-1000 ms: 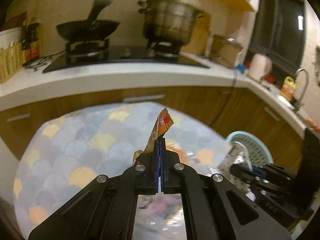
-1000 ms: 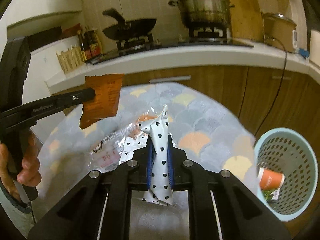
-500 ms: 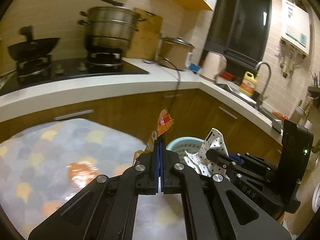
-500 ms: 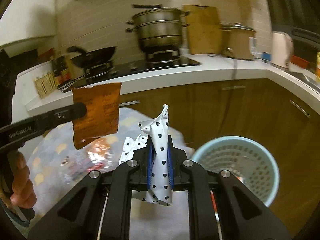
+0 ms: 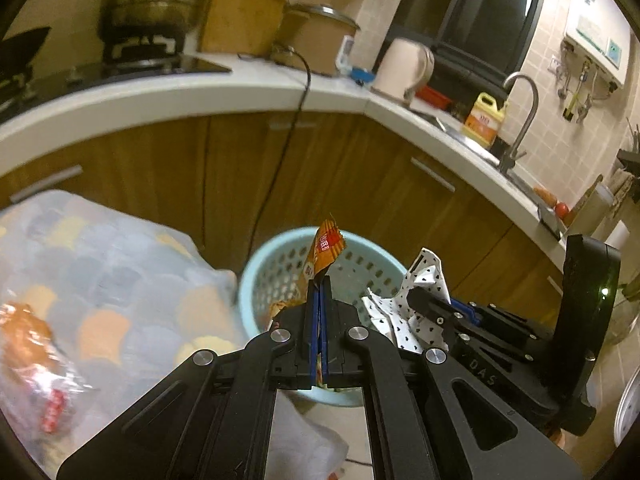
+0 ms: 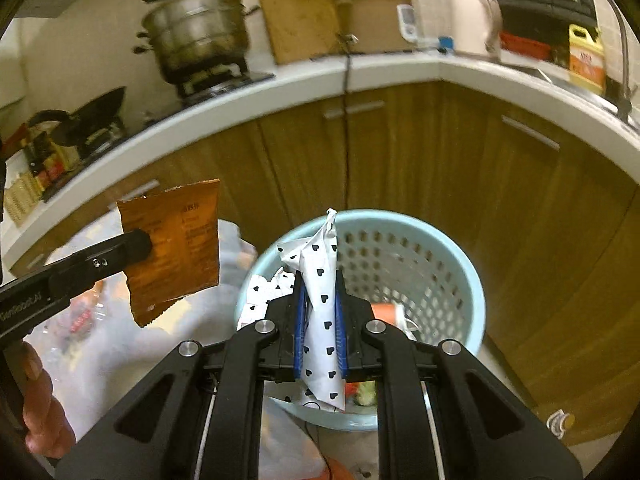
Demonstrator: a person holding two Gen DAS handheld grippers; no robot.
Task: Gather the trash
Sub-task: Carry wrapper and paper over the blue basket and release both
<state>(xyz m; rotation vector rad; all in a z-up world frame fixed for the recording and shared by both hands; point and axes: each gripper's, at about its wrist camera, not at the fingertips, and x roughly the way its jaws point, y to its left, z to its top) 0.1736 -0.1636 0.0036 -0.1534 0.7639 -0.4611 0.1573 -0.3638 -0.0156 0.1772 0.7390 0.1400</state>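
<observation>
My left gripper (image 5: 319, 284) is shut on an orange snack wrapper (image 5: 325, 252), held just in front of the near rim of a light blue perforated basket (image 5: 276, 264). In the right wrist view the same orange wrapper (image 6: 176, 248) hangs from the left gripper (image 6: 140, 244), left of the basket (image 6: 448, 256). My right gripper (image 6: 319, 280) is shut on a white wrapper with black hearts (image 6: 322, 300), over the basket's near left side. An orange cup (image 6: 384, 312) and other scraps lie inside. The white wrapper (image 5: 416, 292) also shows in the left wrist view.
A table with a pastel scale-pattern cloth (image 5: 100, 280) stands left of the basket, with clear plastic packaging (image 5: 36, 352) on it. Wooden cabinets (image 6: 400, 160) under a white counter (image 6: 280, 92) run behind. A cord (image 5: 280, 168) hangs down the cabinet front.
Both grippers swung right from over the table to the basket, each keeping hold of its wrapper. The basket now fills the centre of both views.
</observation>
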